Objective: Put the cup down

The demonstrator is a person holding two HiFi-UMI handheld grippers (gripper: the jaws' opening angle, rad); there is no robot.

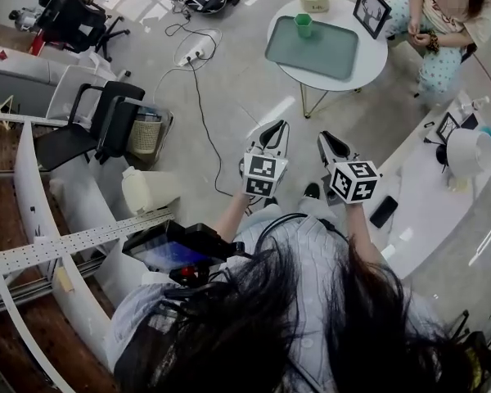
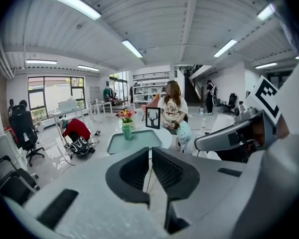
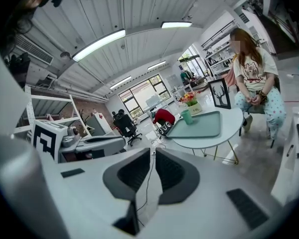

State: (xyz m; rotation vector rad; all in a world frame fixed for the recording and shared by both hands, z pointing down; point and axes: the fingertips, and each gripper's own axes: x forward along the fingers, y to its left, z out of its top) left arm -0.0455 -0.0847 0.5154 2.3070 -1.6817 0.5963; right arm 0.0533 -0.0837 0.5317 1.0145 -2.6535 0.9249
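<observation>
White left gripper [image 1: 278, 126] and right gripper [image 1: 323, 137] have black jaws.

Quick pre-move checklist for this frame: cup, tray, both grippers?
1. Green cup upright on the tray: ok.
2. Tray lying flat on the round table: ok.
3. Left gripper with jaws together, nothing between them: ok.
4. Right gripper with jaws together, nothing between them: ok.
5. Both grippers well short of the table, touching nothing on it: ok.
6. Seated person with hands away from the tray: ok.
</observation>
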